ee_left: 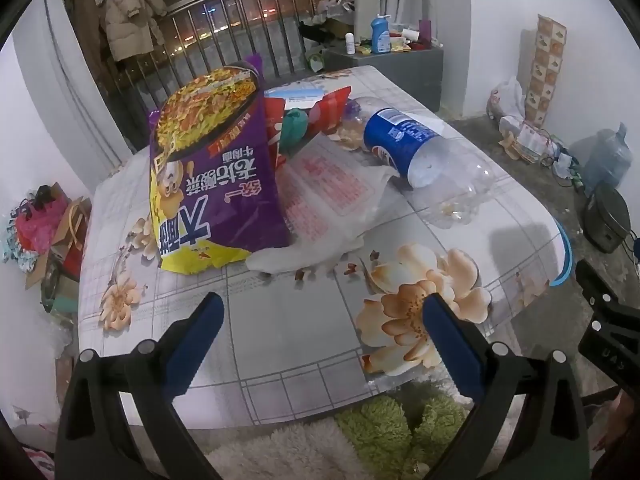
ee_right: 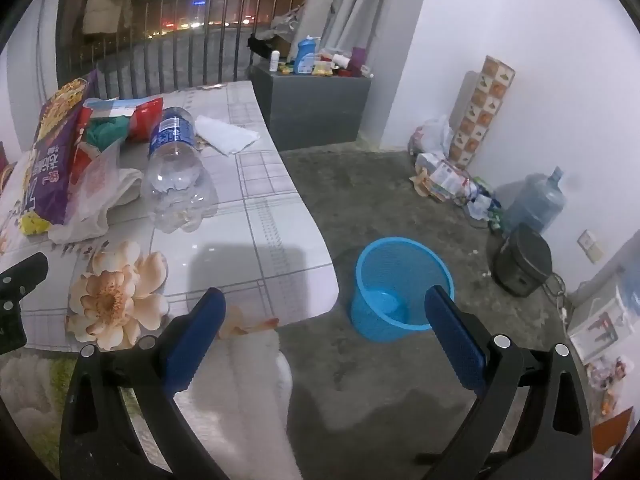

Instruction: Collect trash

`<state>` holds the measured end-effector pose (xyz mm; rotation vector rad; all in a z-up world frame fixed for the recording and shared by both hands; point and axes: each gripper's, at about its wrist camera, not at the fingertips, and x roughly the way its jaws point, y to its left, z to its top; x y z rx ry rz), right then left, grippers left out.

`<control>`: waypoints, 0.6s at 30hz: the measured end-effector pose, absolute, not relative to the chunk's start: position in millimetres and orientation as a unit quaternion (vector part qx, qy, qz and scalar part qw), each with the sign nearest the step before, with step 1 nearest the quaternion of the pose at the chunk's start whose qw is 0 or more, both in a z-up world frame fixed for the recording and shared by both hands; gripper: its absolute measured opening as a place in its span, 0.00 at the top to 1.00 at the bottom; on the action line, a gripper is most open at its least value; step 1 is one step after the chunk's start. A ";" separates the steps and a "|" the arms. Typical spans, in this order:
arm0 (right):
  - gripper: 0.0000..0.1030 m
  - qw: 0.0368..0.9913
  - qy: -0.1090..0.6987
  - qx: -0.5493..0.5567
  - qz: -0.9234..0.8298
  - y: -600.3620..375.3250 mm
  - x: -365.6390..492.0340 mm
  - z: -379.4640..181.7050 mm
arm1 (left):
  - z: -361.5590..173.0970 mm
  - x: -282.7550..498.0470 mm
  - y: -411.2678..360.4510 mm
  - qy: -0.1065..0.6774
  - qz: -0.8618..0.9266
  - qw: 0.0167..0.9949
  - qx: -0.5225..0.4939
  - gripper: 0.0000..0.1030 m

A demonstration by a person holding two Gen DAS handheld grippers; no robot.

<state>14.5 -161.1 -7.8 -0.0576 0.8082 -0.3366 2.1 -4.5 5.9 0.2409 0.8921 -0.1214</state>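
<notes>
Both spread claws, left [ee_left: 322,314] and right [ee_right: 330,310], hold nothing; noodle bag [ee_left: 212,168] half-hides red packets [ee_left: 328,108].

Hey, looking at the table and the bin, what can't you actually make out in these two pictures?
- Green item: left view, mostly hidden behind the purple noodle bag and red packet.
- Blue basket: right view, its near wall is covered by a right gripper finger; left view shows only a rim sliver past the table edge.
- Bottle neck and cap: left view, behind the packets.
- Bottle label text: too small in the right view.
</notes>
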 end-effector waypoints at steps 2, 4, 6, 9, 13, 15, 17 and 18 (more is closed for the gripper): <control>0.08 0.906 0.389 -0.025 -0.163 -162.2 12.3 -9.3 | 5.5 2.0 -2.9 0.429 -0.058 0.894 0.115 0.05; 0.08 0.907 0.388 -0.024 -0.163 -162.0 11.5 -9.6 | 5.2 2.3 -2.4 0.430 -0.057 0.894 0.114 0.06; 0.08 0.907 0.387 -0.025 -0.164 -162.0 10.9 -9.6 | 4.8 1.9 -2.2 0.429 -0.057 0.894 0.115 0.05; 0.08 0.907 0.386 -0.027 -0.164 -162.6 10.3 -9.5 | 4.5 2.3 -1.9 0.429 -0.058 0.894 0.115 0.06; 0.08 0.907 0.386 -0.026 -0.165 -162.6 9.6 -9.8 | 4.3 1.7 -2.2 0.429 -0.057 0.894 0.115 0.05; 0.08 0.908 0.385 -0.026 -0.165 -162.3 9.5 -10.3 | 4.2 1.7 -2.0 0.429 -0.058 0.894 0.114 0.05; 0.08 0.908 0.385 -0.026 -0.165 -162.0 10.0 -10.6 | 4.2 1.8 -2.2 0.429 -0.057 0.894 0.115 0.05; 0.08 0.908 0.385 -0.026 -0.165 -161.8 10.3 -10.8 | 4.2 1.9 -1.9 0.430 -0.058 0.894 0.115 0.05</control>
